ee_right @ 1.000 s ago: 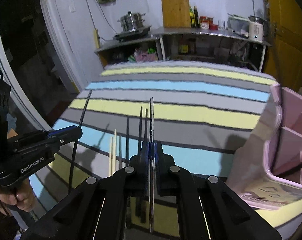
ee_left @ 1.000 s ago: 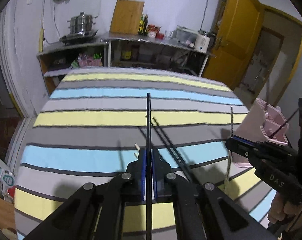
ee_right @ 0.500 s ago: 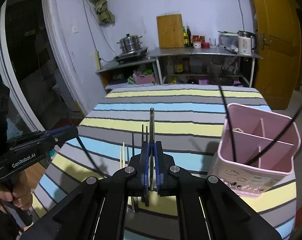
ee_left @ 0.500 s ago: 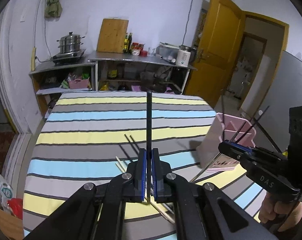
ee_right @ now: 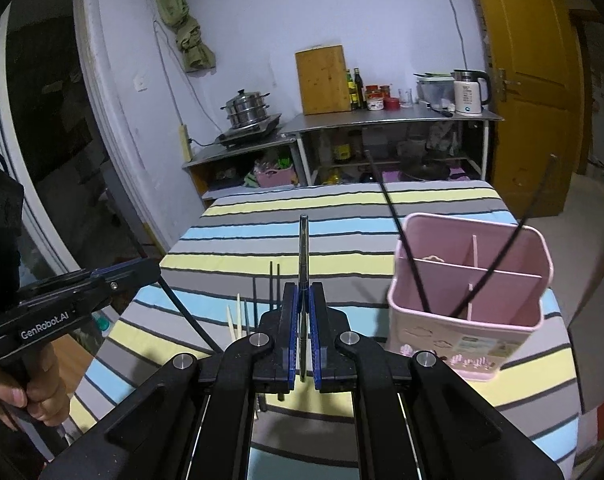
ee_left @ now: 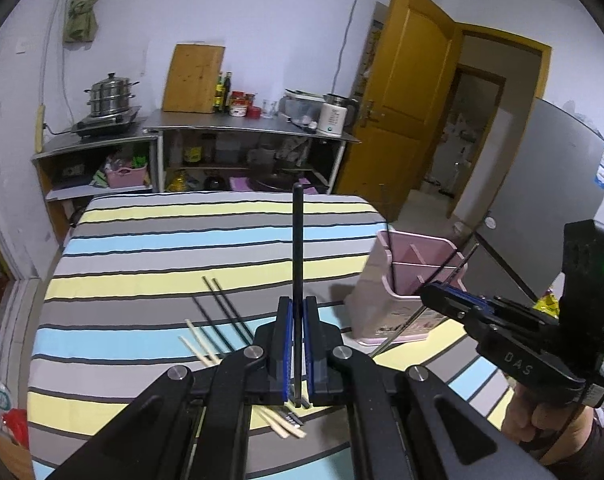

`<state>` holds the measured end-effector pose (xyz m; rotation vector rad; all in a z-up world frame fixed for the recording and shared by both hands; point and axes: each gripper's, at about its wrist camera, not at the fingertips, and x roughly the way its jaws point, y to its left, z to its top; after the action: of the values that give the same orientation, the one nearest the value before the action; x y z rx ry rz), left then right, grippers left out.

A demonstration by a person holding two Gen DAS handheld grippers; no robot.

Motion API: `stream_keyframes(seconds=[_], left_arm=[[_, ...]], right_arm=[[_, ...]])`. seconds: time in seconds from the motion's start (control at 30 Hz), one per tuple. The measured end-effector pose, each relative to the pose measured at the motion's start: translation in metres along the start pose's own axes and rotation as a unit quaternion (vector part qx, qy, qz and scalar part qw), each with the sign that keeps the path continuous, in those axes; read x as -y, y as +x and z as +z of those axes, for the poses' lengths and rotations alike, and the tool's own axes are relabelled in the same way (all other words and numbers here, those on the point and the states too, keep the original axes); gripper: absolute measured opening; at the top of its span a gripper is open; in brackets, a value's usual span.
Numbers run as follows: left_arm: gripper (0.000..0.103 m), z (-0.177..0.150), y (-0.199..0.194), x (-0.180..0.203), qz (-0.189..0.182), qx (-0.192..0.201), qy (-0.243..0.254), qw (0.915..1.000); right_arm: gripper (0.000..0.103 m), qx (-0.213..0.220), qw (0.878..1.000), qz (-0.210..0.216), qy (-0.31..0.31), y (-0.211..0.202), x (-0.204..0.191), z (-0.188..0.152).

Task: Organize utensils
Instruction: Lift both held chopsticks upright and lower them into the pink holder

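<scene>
My left gripper (ee_left: pixel 297 316) is shut on a black chopstick (ee_left: pixel 298 248) that points forward, held above the striped table. My right gripper (ee_right: pixel 302 300) is shut on a thin metal utensil (ee_right: pixel 303 240), edge-on. A pink divided utensil holder (ee_right: pixel 470 304) stands at the table's right side with two black chopsticks (ee_right: pixel 412 264) leaning in it; it also shows in the left wrist view (ee_left: pixel 398 292). Loose black chopsticks (ee_left: pixel 226 308) and pale wooden chopsticks (ee_left: pixel 200 344) lie on the cloth below both grippers.
The table has a striped cloth (ee_left: pixel 182 248). Beyond it stand metal shelves (ee_left: pixel 242 132) with a steamer pot (ee_left: pixel 109 96), cutting board and kettle. A yellow door (ee_left: pixel 406 92) is at the right. A grey cabinet (ee_left: pixel 542 208) is by the holder.
Both grippers have risen and pulled back from the table with their utensils still held. The pink holder has come fully into view, and the table looks farther below.
</scene>
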<state>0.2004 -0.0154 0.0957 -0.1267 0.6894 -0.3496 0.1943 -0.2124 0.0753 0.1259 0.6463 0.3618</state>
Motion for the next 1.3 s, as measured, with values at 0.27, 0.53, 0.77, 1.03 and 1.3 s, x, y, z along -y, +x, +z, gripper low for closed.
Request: stream_keyframes(seconds=[0.27, 0.53, 0.77, 1.03, 1.3], left_arm=[[0.005, 0.015, 0.01, 0.032, -0.038, -0.002, 0.013, 0.9992], [0.005, 0.052, 0.014, 0.071, -0.073, 0.022, 0.033, 0.9965], [0.005, 0.084, 0.02, 0.094, -0.09, 0.048, 0.044, 0.9938], [0.005, 0.096, 0.045, 0.099, -0.093, 0.05, 0.043, 0.9934], [0.005, 0.086, 0.082, 0.099, -0.086, 0.025, 0.047, 0.9949]], right_arm=[[0.005, 0.015, 0.999, -0.02, 0.024, -0.022, 0.026, 0.0], [0.005, 0.054, 0.996, -0.05, 0.051, -0.057, 0.055, 0.016], [0.005, 0.09, 0.991, -0.075, 0.065, -0.076, 0.076, 0.039], [0.005, 0.101, 0.989, -0.089, 0.065, -0.068, 0.087, 0.052], [0.005, 0.077, 0.99, -0.095, 0.071, -0.038, 0.095, 0.041]])
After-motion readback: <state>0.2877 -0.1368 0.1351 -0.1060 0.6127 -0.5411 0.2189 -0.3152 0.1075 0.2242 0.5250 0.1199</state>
